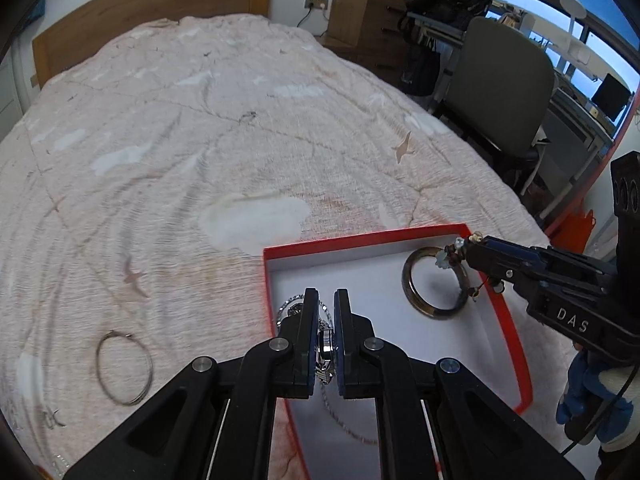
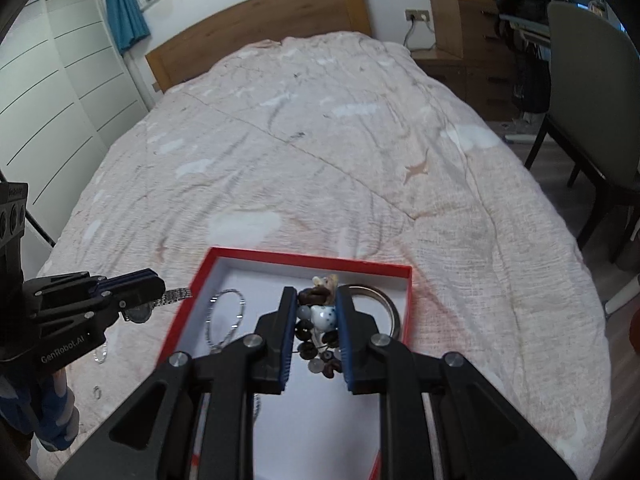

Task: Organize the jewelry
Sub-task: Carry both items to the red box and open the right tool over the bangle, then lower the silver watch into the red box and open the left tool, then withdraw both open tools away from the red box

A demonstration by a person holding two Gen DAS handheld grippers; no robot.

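Left gripper (image 1: 326, 304) grips a watch (image 1: 325, 354) at lower centre; right gripper (image 2: 317, 304) grips a bead bracelet (image 2: 318, 320) above the red box (image 2: 308, 258).

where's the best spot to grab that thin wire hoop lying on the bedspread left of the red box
Probably the thin wire hoop at its rim, from straight above, one finger inside the loop and one outside. It lies flat on the soft bedspread, so there is no edge to get under. Its near-right arc is closest to the left gripper, which is shut on a watch.

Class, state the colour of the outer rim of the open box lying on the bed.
Red, with a white inside; the box shows best in the right wrist view.
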